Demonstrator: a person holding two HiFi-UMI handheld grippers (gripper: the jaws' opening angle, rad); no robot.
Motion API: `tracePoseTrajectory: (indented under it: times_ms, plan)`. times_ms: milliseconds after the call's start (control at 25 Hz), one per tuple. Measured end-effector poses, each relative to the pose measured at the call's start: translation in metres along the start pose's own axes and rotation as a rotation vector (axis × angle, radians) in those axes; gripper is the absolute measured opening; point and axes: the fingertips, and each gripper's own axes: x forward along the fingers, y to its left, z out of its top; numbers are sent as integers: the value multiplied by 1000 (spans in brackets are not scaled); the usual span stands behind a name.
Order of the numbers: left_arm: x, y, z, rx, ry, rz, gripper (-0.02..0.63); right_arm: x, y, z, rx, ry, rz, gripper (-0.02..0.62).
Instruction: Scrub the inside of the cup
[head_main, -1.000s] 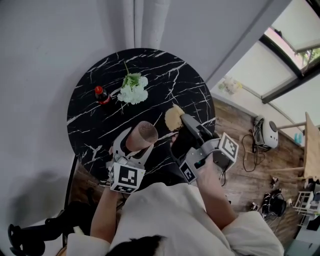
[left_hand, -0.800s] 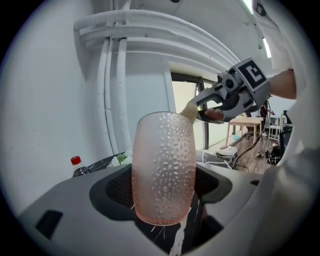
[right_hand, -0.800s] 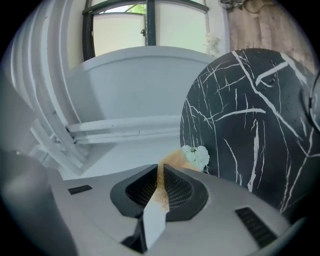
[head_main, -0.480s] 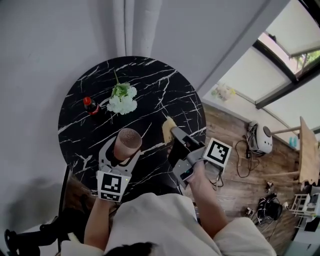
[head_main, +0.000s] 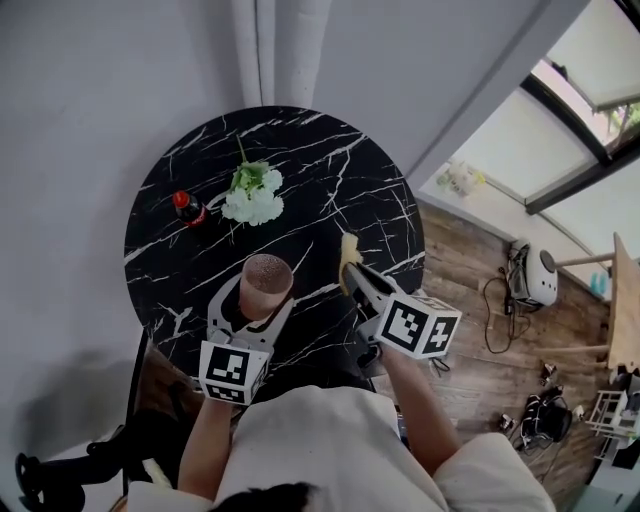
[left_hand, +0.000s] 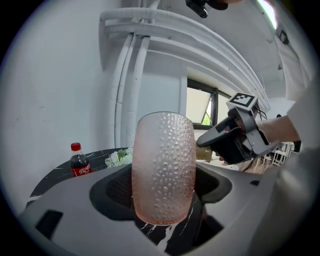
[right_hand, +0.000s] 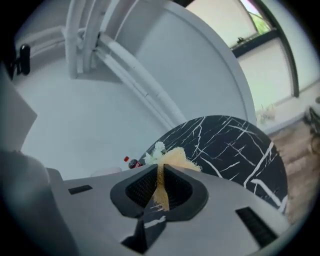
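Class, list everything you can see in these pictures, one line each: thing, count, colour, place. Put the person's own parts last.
table: one, black with white veins, round, by the grey wall
cup: one, pink, dimpled, held upright over the table's near edge
cloth: one, yellow, held right of the cup
bottle: one, dark with red cap, table's left side
flowers: one bunch, white with green leaves, right of the bottle
pipes: several, white, on the wall
floor: brown wood, right of the table
left gripper: grey, jaws shut on the cup
right gripper: grey, jaws shut on the cloth
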Motion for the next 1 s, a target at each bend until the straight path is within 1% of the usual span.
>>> tracePoseTrajectory:
  times_ms: [120, 240, 360, 440, 680, 840, 1000]
  plan:
    - [-2, 4, -2, -41, -11, 6, 348, 8, -4, -10, -169, 46, -47, 52]
    - [-4, 10, 0, -113, -35, 18, 348, 16, -8, -18, -268, 86, -61, 54]
    - [-4, 10, -3, -150, -32, 24, 348, 19, -21, -30, -353, 133, -100, 52]
    - [-4, 14, -4, -158, -25, 28, 348, 25, -29, -39, -388, 161, -121, 52]
    - [-6, 17, -21, -159, 24, 28, 348, 41, -48, -65, -451, 237, -140, 52]
    - [-6, 22, -20, -218, 3, 33, 348, 48, -52, -70, -505, 249, -143, 52]
    - [-9, 29, -19, -248, -6, 51, 348, 52, -53, -74, -558, 228, -126, 54]
